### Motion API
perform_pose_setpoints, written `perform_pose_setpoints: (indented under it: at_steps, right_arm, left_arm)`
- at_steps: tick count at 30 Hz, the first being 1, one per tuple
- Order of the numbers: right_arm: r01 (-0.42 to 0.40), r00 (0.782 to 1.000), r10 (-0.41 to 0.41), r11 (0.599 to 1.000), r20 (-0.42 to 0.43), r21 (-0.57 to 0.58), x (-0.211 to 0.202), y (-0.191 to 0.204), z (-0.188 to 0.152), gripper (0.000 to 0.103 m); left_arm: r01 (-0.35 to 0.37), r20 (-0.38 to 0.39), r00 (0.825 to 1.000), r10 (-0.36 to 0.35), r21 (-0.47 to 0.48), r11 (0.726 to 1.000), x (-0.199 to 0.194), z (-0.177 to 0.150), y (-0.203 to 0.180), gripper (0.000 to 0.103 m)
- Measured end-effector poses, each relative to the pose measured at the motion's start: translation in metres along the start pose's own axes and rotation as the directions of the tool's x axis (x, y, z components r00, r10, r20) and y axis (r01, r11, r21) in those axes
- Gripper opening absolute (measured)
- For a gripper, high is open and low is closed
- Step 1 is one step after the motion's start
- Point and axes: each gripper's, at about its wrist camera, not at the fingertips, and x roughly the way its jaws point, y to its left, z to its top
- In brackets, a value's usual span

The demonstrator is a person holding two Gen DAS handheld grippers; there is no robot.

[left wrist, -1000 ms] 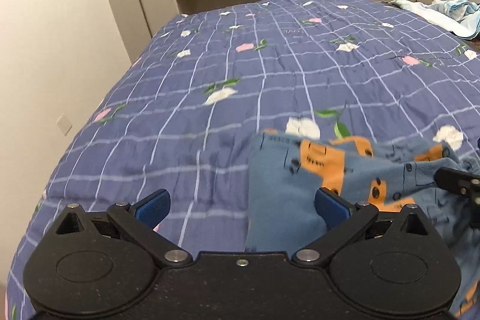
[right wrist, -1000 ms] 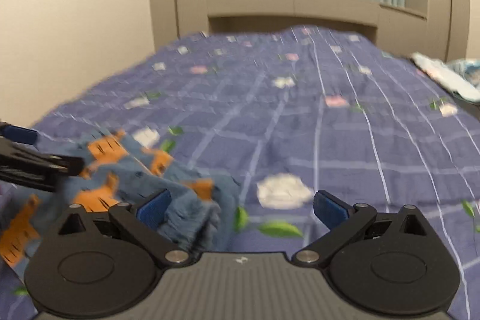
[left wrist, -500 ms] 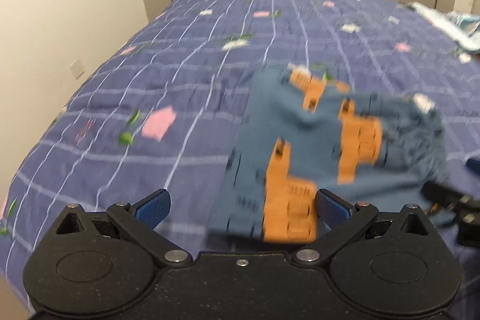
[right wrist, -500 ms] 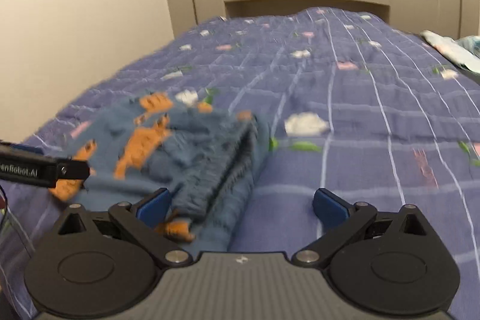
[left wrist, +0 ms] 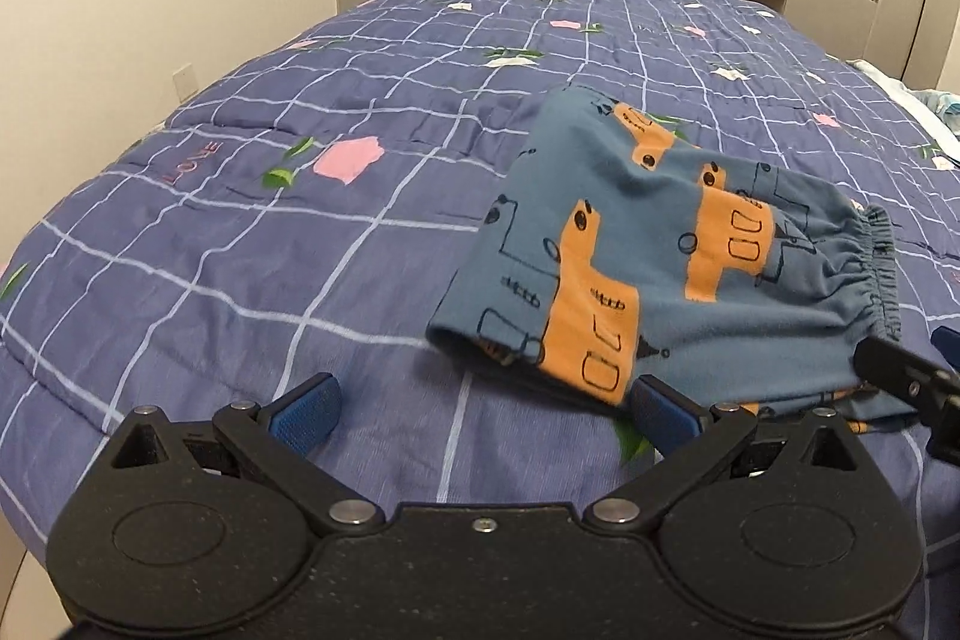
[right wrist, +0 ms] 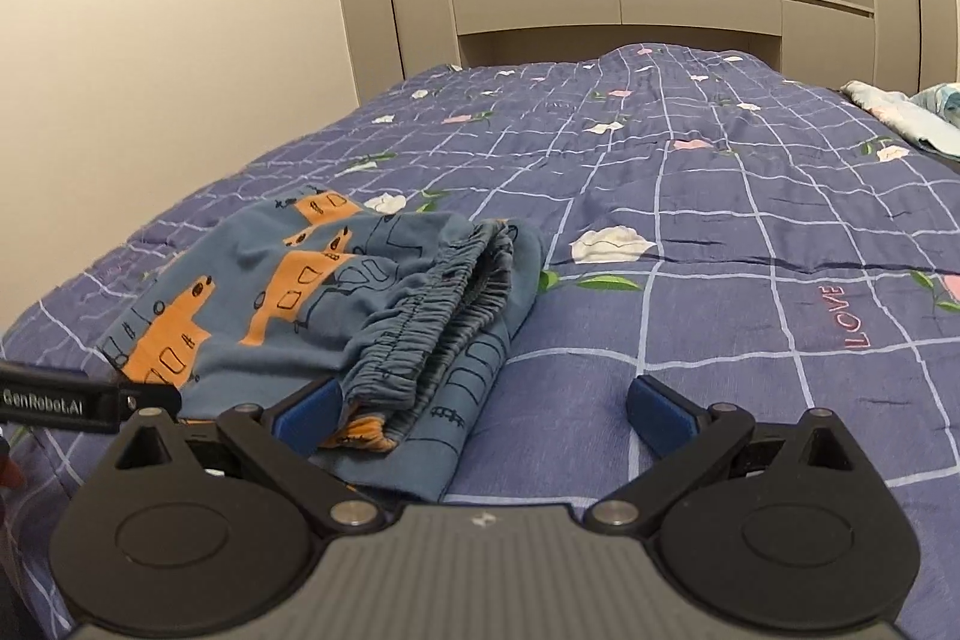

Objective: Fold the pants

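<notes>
The folded blue cotton pants with orange truck print (left wrist: 666,268) lie on the purple checked floral quilt (left wrist: 252,232) between both released tongs, right of the left tongs (left wrist: 480,409), left of the right tongs (right wrist: 483,406), gathered waistband (right wrist: 432,316) probably nearest the right.

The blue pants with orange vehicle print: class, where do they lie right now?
The blue pants with orange vehicle print lie folded on the purple checked quilt, near its front edge, just ahead of both open grippers.

Left tongs (left wrist: 480,409) and right tongs (right wrist: 483,409), both spread wide, empty, side by side.
</notes>
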Motion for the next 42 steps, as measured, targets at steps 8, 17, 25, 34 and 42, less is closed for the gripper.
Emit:
perform_pose_setpoints:
  at_steps: [8,17,25,34,42]
  right_arm:
    - [-0.031,0.999,0.031,0.999,0.011,0.019,-0.004,-0.003,-0.001,0.103]
    - [-0.118,0.992,0.115,0.991,0.046,0.069,-0.008,-0.011,-0.002,0.103]
    - [-0.255,0.967,0.251,0.962,0.044,0.101,-0.013,-0.012,-0.001,0.103]
    - [-0.377,0.921,0.389,0.903,-0.019,0.206,0.031,-0.031,0.027,0.103]
    - [-0.361,0.918,0.391,0.895,-0.070,0.263,0.076,-0.046,0.054,0.103]
  left_arm:
    - [0.020,-0.049,0.999,-0.021,-0.035,0.999,-0.009,0.001,0.006,0.102]
    - [0.129,0.037,0.992,-0.125,-0.180,0.975,-0.021,0.019,0.021,0.102]
    - [0.150,0.109,0.985,-0.136,-0.136,0.979,-0.007,0.039,0.008,0.102]
    - [0.251,0.115,0.964,-0.240,-0.095,0.963,0.038,0.059,0.008,0.102]
    - [0.266,0.133,0.957,-0.259,-0.032,0.964,0.059,0.045,0.011,0.102]
